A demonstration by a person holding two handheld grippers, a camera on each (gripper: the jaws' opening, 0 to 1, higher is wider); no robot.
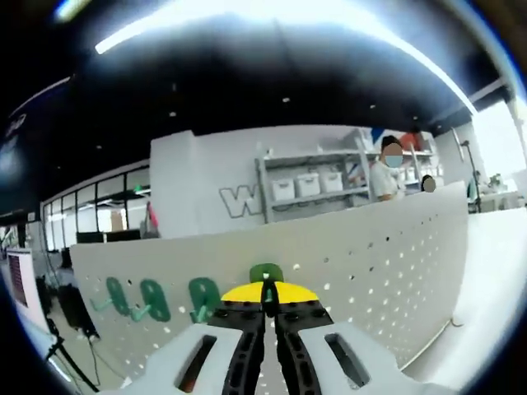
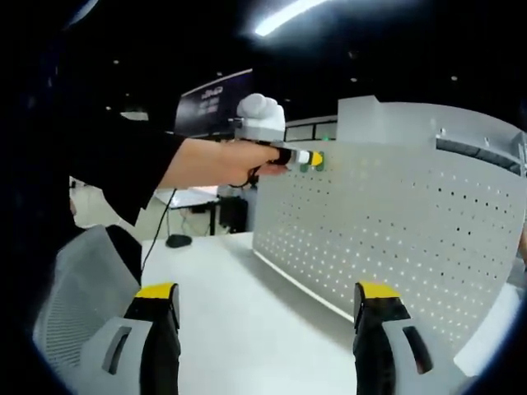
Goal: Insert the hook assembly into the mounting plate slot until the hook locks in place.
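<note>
On the white tabletop stands the pegboard, three green hooks already hung at its 9 o'clock side. Up at its top edge, the left tool is clenched on a fourth hook, pressing it against the holes. The right tool hangs released, jaws wide apart, above the tabletop.

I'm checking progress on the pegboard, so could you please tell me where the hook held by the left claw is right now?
In the left gripper view, the green hook sits pinched at the left claw tips, pressed against the white pegboard, right of three mounted green hooks.
</note>
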